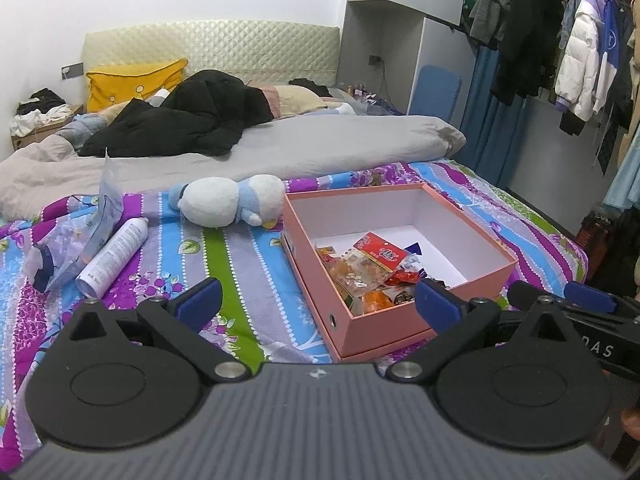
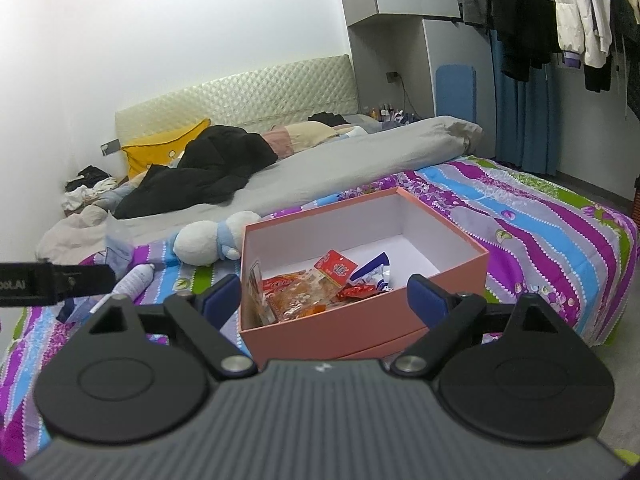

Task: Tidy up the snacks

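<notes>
A pink open box (image 1: 304, 236) (image 2: 320, 330) with a white inside rests on the striped bedspread. Several snack packets (image 1: 370, 270) (image 2: 316, 286) lie piled in its near corner, red and orange wrappers among them. My left gripper (image 1: 320, 302) hovers open over the bedspread, just short of the box's near left wall, nothing between its blue pads. My right gripper (image 2: 324, 296) is open too, its fingers standing either side of the box's near wall without touching it. The right gripper's fingertips (image 1: 588, 298) also show at the right edge of the left wrist view.
A white and blue plush toy (image 1: 228, 200) (image 2: 212, 240) lies behind the box. A white spray can (image 1: 114, 256) and a crumpled plastic bag (image 1: 72, 240) lie to the left. A grey duvet (image 1: 280, 148), black coat and pillows cover the far bed. Clothes (image 1: 580, 40) hang at right.
</notes>
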`<action>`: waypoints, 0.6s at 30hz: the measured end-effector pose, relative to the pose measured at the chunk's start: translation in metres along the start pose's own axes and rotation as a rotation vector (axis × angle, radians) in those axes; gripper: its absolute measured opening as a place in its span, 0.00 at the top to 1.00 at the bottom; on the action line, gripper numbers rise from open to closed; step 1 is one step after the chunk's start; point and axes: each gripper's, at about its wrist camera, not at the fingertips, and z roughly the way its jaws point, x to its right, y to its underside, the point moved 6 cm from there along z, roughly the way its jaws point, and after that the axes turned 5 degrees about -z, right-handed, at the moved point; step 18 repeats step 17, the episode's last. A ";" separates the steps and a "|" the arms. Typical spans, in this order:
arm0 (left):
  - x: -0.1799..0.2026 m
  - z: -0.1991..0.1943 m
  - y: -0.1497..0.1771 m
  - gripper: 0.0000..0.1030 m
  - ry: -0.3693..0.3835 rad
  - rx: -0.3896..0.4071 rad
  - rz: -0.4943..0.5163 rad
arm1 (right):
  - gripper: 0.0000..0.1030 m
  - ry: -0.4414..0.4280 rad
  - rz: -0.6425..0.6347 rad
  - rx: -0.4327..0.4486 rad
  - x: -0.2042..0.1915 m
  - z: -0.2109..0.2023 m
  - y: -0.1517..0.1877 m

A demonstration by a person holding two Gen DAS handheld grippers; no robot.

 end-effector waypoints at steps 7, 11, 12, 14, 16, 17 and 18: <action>-0.001 -0.001 -0.001 0.00 -0.001 0.004 0.000 | 0.11 -0.002 0.001 0.005 0.000 0.000 -0.001; 0.000 -0.001 -0.001 0.00 -0.002 0.006 0.002 | 0.11 -0.005 -0.004 0.006 -0.001 -0.001 -0.002; 0.001 -0.001 -0.001 0.00 -0.001 0.007 0.001 | 0.11 -0.009 -0.010 0.007 -0.002 0.000 -0.002; 0.001 -0.002 -0.001 0.00 0.002 0.007 0.001 | 0.11 -0.009 -0.011 0.007 -0.003 -0.002 -0.002; 0.001 -0.003 -0.001 0.00 0.002 0.009 0.004 | 0.11 -0.012 -0.009 0.009 -0.004 -0.002 -0.002; 0.002 -0.003 -0.001 0.00 0.003 0.009 0.005 | 0.11 -0.011 -0.009 0.011 -0.004 -0.003 -0.002; 0.002 -0.003 -0.001 0.00 0.003 0.009 0.005 | 0.11 -0.011 -0.009 0.011 -0.004 -0.003 -0.002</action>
